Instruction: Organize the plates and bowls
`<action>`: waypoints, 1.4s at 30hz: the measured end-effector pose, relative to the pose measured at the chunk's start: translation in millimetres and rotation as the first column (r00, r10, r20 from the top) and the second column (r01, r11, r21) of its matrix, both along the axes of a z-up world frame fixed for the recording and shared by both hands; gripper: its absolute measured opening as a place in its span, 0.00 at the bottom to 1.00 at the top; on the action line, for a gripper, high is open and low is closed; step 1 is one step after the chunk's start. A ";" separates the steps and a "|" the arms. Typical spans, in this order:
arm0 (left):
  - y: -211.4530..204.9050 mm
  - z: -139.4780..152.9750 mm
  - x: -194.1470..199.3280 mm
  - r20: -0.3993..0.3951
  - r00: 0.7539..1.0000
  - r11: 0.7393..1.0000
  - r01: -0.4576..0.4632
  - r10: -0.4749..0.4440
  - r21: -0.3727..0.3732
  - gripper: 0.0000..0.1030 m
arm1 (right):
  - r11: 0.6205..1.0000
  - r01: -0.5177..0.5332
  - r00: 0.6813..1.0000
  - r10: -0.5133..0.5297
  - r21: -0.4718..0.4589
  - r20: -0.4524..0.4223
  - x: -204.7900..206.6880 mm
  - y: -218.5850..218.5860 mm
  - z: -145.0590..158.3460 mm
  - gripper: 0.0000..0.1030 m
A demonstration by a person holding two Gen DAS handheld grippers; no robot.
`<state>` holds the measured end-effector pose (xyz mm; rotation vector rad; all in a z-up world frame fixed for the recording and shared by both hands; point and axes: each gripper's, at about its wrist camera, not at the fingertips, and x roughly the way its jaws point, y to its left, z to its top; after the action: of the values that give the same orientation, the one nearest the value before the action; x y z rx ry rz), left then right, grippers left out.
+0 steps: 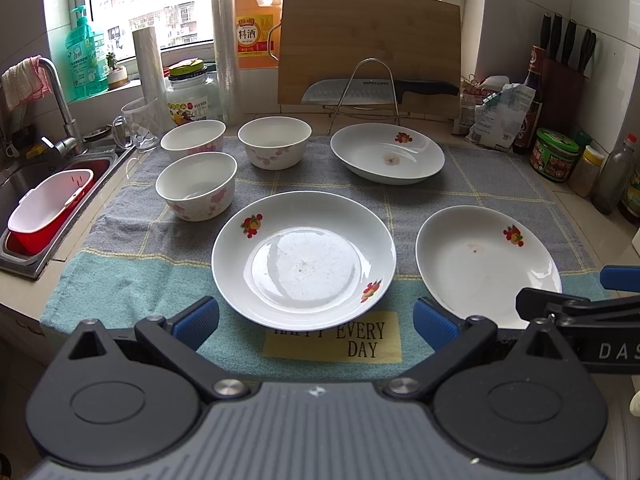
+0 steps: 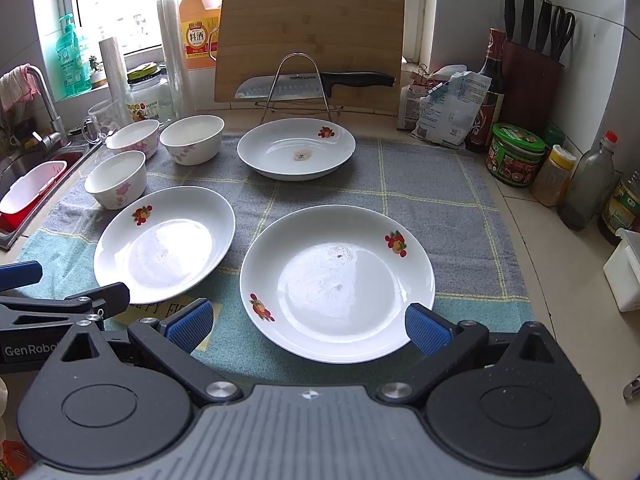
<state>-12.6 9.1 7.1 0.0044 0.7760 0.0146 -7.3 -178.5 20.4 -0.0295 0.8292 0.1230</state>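
Observation:
Three white plates with fruit prints lie on a grey and teal cloth [image 1: 120,276]. My left gripper [image 1: 316,320] is open, its blue pads either side of the near rim of the middle plate [image 1: 304,260], holding nothing. My right gripper [image 2: 306,322] is open too, straddling the near edge of the right plate [image 2: 338,280] without gripping it. The third plate [image 1: 387,152] lies farther back by a wire rack. Three white bowls with pink flowers stand upright at the left: a near bowl [image 1: 196,184], a back-left bowl [image 1: 193,138] and a back-right bowl [image 1: 275,146].
A sink [image 1: 24,176] with a red and white tub [image 1: 48,208] lies at the left edge. Behind the cloth stand a glass mug [image 1: 138,124], a cutting board [image 1: 368,36] and a knife [image 1: 380,90] on the wire rack. Jars, bottles and a knife block [image 2: 528,76] line the right wall.

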 end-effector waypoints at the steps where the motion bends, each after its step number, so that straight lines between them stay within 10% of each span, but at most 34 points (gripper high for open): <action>1: 0.1 0.1 0.0 0.000 1.000 1.000 0.000 0.000 0.000 0.99 | 1.000 0.000 1.000 0.000 0.000 0.000 -0.2 -0.3 0.2 1.00; 42: -6.2 4.4 -5.3 0.024 1.000 0.999 0.011 -0.010 -0.036 0.99 | 0.999 -0.032 0.998 0.031 0.012 0.047 -8.9 -8.1 2.1 1.00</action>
<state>-17.9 2.9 11.4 -0.0258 0.7525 -0.0096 -16.2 -186.6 22.5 -0.0332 0.7816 0.1570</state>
